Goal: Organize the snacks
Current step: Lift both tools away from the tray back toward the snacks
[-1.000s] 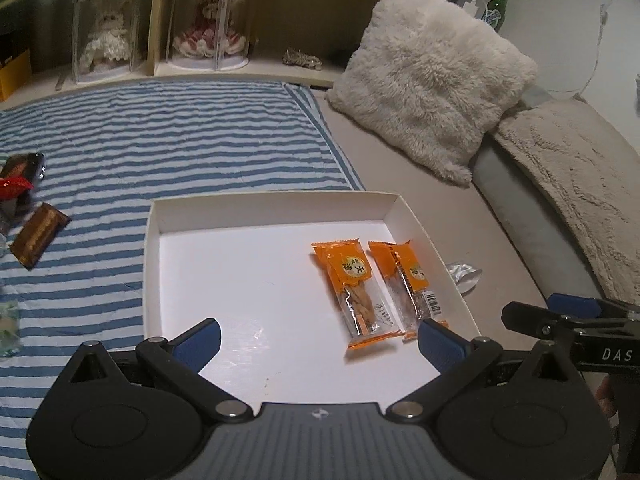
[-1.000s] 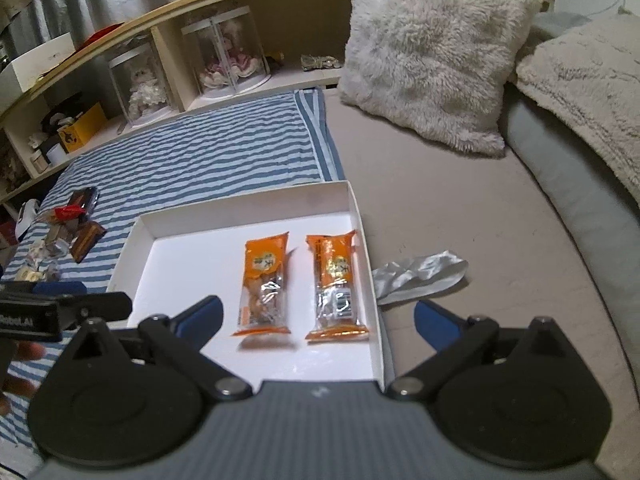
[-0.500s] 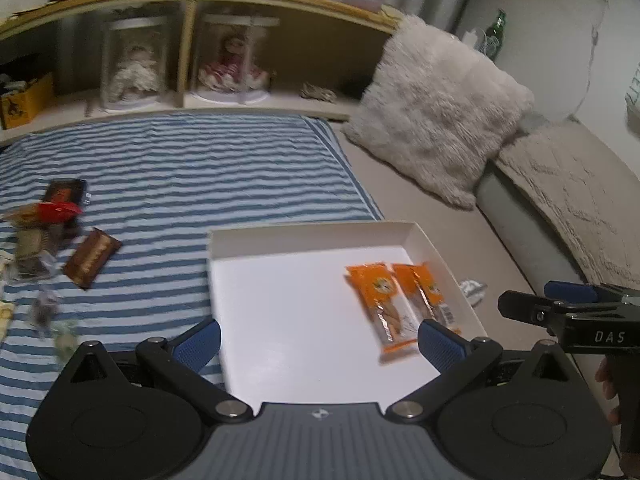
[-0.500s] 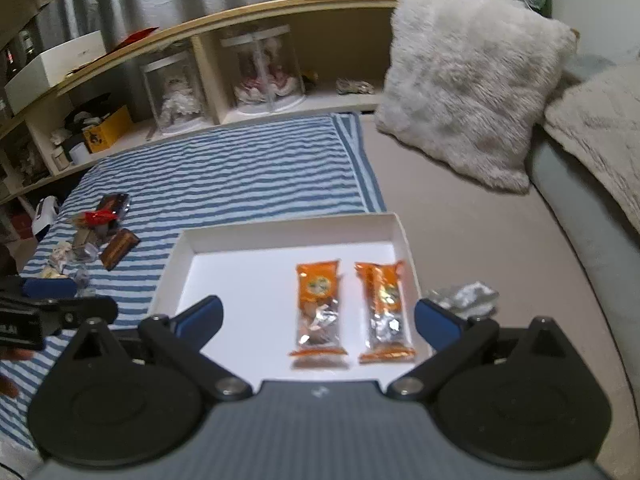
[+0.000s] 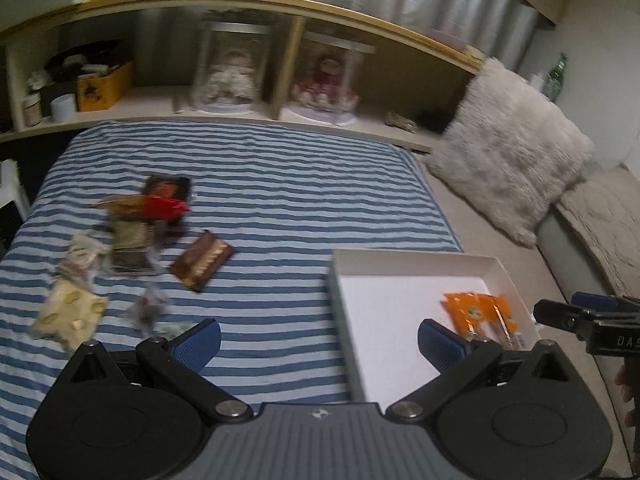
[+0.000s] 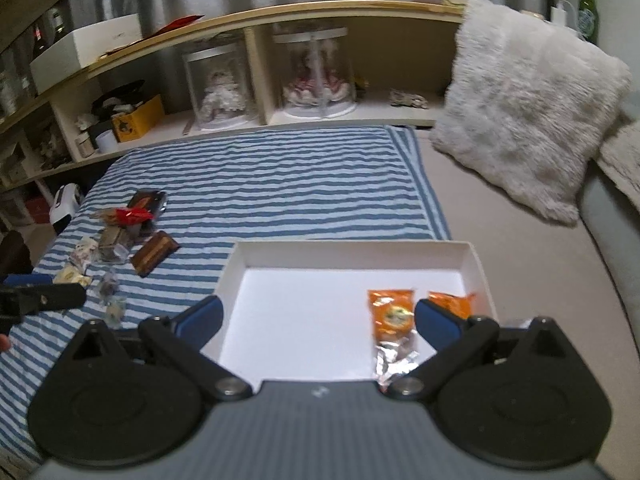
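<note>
1. My left gripper (image 5: 318, 338) hangs above the striped blanket (image 5: 256, 184), its blue pads wide apart with nothing between them.
2. My right gripper (image 6: 318, 320) is spread just as wide and is also empty, held over the near edge of the white tray (image 6: 476, 258).
3. Two orange snack packets (image 6: 392, 312) lie side by side at the tray's right end; a round yellow emblem shows on one, but its print is too blurred to read.
4. The loose snacks (image 5: 128, 240) sit in a scatter on the blanket, well left of the tray: a brown bar wrapper (image 5: 202, 260), a red wrapper (image 5: 164, 206) and a pale yellow packet (image 5: 68, 314) among them. No wording on any of them is legible.
5. In the left wrist view, the side of my other tool at the far right shows the white letters "DA", cut off by the picture's edge.
6. A fluffy pillow (image 6: 528, 104) leans beyond the tray, and a green bottle (image 6: 587, 10) stands behind it, label unreadable.
</note>
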